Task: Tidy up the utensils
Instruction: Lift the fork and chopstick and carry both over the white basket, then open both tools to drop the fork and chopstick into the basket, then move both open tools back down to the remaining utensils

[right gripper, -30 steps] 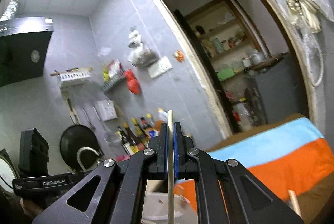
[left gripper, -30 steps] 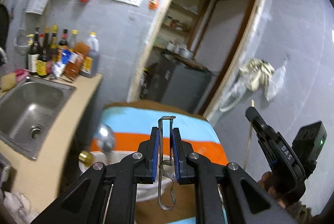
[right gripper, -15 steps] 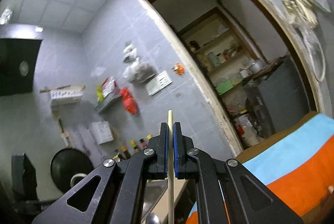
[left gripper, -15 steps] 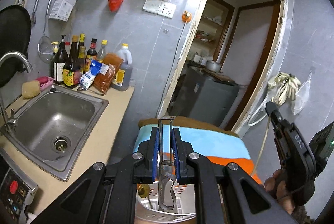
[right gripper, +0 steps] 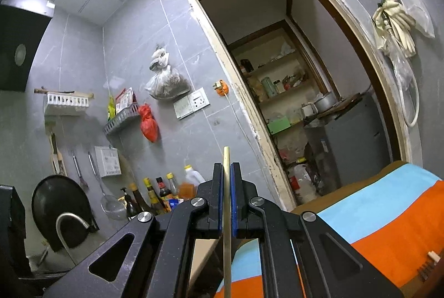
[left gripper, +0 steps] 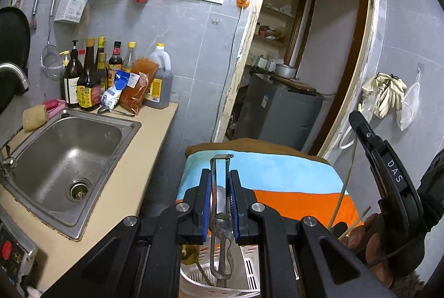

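My left gripper [left gripper: 219, 187] is shut on a metal peeler [left gripper: 220, 217] and holds it upright above a white slotted utensil basket [left gripper: 249, 270]. A spoon bowl [left gripper: 220, 198] and a brass-coloured handle end [left gripper: 190, 252] show at the basket behind the fingers. My right gripper [right gripper: 227, 184] is shut on a pale wooden chopstick [right gripper: 227, 214], held upright and lifted high. In the left wrist view the right gripper [left gripper: 388, 173] is at the right with the chopstick [left gripper: 345, 184] hanging below it.
A striped blue, orange and brown cloth [left gripper: 277, 176] covers the surface under the basket. A steel sink [left gripper: 61, 156] sits in the beige counter [left gripper: 133, 181] at the left, with bottles [left gripper: 88, 76] against the tiled wall. A doorway [left gripper: 291, 62] opens behind.
My left gripper has tilted up and drawn back, so the sink and wall come into view and the basket sits lower. My right gripper has swung with the chopstick still held.
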Available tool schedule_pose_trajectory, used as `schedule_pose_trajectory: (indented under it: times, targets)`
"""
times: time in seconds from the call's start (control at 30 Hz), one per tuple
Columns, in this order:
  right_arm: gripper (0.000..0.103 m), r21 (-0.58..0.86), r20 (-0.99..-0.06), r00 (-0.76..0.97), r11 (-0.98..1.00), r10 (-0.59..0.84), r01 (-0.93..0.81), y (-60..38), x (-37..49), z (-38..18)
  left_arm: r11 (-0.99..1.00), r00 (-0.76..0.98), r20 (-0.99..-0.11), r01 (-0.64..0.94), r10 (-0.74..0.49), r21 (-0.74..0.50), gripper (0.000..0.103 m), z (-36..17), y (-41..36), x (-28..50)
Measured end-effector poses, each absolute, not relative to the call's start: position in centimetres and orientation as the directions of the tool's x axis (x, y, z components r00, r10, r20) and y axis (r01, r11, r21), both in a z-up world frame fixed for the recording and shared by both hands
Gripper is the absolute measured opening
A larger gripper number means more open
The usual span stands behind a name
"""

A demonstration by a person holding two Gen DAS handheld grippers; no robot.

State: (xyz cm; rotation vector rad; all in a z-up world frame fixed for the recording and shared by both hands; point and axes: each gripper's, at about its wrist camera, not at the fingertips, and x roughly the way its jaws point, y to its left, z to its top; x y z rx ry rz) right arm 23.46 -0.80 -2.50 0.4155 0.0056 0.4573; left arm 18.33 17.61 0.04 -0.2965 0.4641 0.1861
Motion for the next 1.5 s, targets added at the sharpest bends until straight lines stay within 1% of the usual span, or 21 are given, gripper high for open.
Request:
schedule_pose_trajectory:
  times: [0.23, 0.4, 0.53, 0.7, 0.73, 0.77, 0.8, 0.83, 0.93, 0.97, 1.0, 1.03, 1.07, 1.17, 1.2, 1.23, 1.3, 1.33, 1.37, 1.4, 1.5]
  targets:
    - [0.004, 0.390, 0.084, 0.901, 0.818, 0.426, -0.423, -1.1, 23.3, -2.7, 0.941, 0.868, -0.485, -0.248, 0.109, -0.230, 0.012, -0.6, 17.2, 18.6]
    - [0.004, 0.384, 0.042, 0.896, 0.821, 0.441, -0.422, -1.0, 23.7, -3.4, 0.934, 0.856, -0.506, -0.259, 0.103, -0.247, 0.012, -1.2, 17.4, 18.7]
    - [0.005, 0.389, 0.027, 0.897, 0.822, 0.441, -0.416, -1.1, 23.7, -3.7, 0.926, 0.846, -0.525, -0.268, 0.095, -0.265, 0.012, -1.7, 17.6, 18.6]
    - [0.006, 0.391, -0.023, 0.893, 0.826, 0.449, -0.406, -1.4, 23.8, -4.3, 0.919, 0.845, -0.531, -0.254, 0.058, -0.303, 0.013, -2.0, 17.7, 18.5]
    - [0.008, 0.386, -0.029, 0.891, 0.827, 0.453, -0.408, -1.5, 23.7, -4.4, 0.917, 0.845, -0.533, -0.247, 0.045, -0.314, 0.013, -2.1, 17.8, 18.5]
    - [0.018, 0.377, -0.038, 0.889, 0.830, 0.457, -0.411, -1.5, 23.5, -4.3, 0.917, 0.843, -0.536, -0.243, 0.038, -0.317, 0.014, -2.1, 17.7, 18.6]
    - [0.034, 0.365, -0.044, 0.888, 0.834, 0.458, -0.413, -1.5, 23.4, -4.2, 0.918, 0.842, -0.538, -0.241, 0.037, -0.315, 0.016, -2.1, 17.6, 18.6]
    - [0.039, 0.349, -0.048, 0.887, 0.839, 0.460, -0.417, -1.5, 23.1, -4.1, 0.919, 0.840, -0.540, -0.242, 0.039, -0.310, 0.017, -2.0, 17.5, 18.5]
    - [0.040, 0.292, -0.068, 0.885, 0.857, 0.461, -0.424, -1.6, 22.4, -3.5, 0.921, 0.847, -0.529, -0.241, 0.046, -0.305, 0.027, -1.7, 17.3, 18.2]
    - [0.041, 0.282, -0.073, 0.884, 0.860, 0.461, -0.425, -1.7, 22.3, -3.3, 0.920, 0.854, -0.519, -0.236, 0.043, -0.312, 0.035, -1.5, 17.2, 18.1]
    - [0.043, 0.275, -0.081, 0.884, 0.863, 0.460, -0.424, -2.0, 22.1, -3.1, 0.918, 0.860, -0.509, -0.233, 0.041, -0.321, 0.046, -1.4, 17.1, 17.9]
    - [0.045, 0.272, -0.083, 0.886, 0.866, 0.456, -0.420, -2.2, 21.9, -2.9, 0.915, 0.868, -0.494, -0.230, 0.039, -0.332, 0.051, -1.2, 17.1, 17.6]
    - [0.050, 0.266, -0.084, 0.891, 0.872, 0.446, -0.411, -2.7, 21.5, -2.7, 0.913, 0.875, -0.483, -0.227, 0.038, -0.339, 0.053, -1.1, 17.1, 17.5]
    - [0.056, 0.251, -0.087, 0.899, 0.883, 0.429, -0.397, -3.9, 20.9, -1.7, 0.920, 0.884, -0.465, -0.215, 0.041, -0.328, 0.054, -0.3, 16.5, 17.3]
    - [0.061, 0.244, -0.088, 0.902, 0.887, 0.422, -0.391, -4.4, 20.6, -1.3, 0.924, 0.887, -0.459, -0.209, 0.042, -0.320, 0.055, 0.0, 16.2, 17.2]
    - [0.064, 0.240, -0.096, 0.903, 0.890, 0.418, -0.387, -5.0, 20.4, -0.9, 0.928, 0.892, -0.450, -0.204, 0.045, -0.312, 0.057, 0.3, 15.9, 17.1]
    - [0.067, 0.233, -0.108, 0.904, 0.894, 0.414, -0.382, -6.2, 20.1, -0.1, 0.934, 0.903, -0.427, -0.195, 0.052, -0.299, 0.069, 1.1, 15.2, 16.8]
    - [0.067, 0.230, -0.113, 0.905, 0.897, 0.410, -0.378, -6.8, 19.9, 0.2, 0.936, 0.908, -0.415, -0.189, 0.052, -0.296, 0.072, 1.3, 14.9, 16.6]
    - [0.072, 0.228, -0.116, 0.906, 0.899, 0.407, -0.374, -7.5, 19.6, 0.5, 0.940, 0.916, -0.398, -0.182, 0.055, -0.290, 0.077, 1.7, 14.4, 16.4]
    - [0.080, 0.224, -0.118, 0.910, 0.903, 0.398, -0.366, -8.2, 19.3, 0.9, 0.943, 0.920, -0.386, -0.179, 0.060, -0.281, 0.082, 2.0, 13.9, 16.3]
    - [0.087, 0.207, -0.121, 0.923, 0.918, 0.366, -0.337, -10.3, 18.4, 1.8, 0.952, 0.932, -0.354, -0.180, 0.084, -0.248, 0.093, 2.6, 12.2, 15.8]
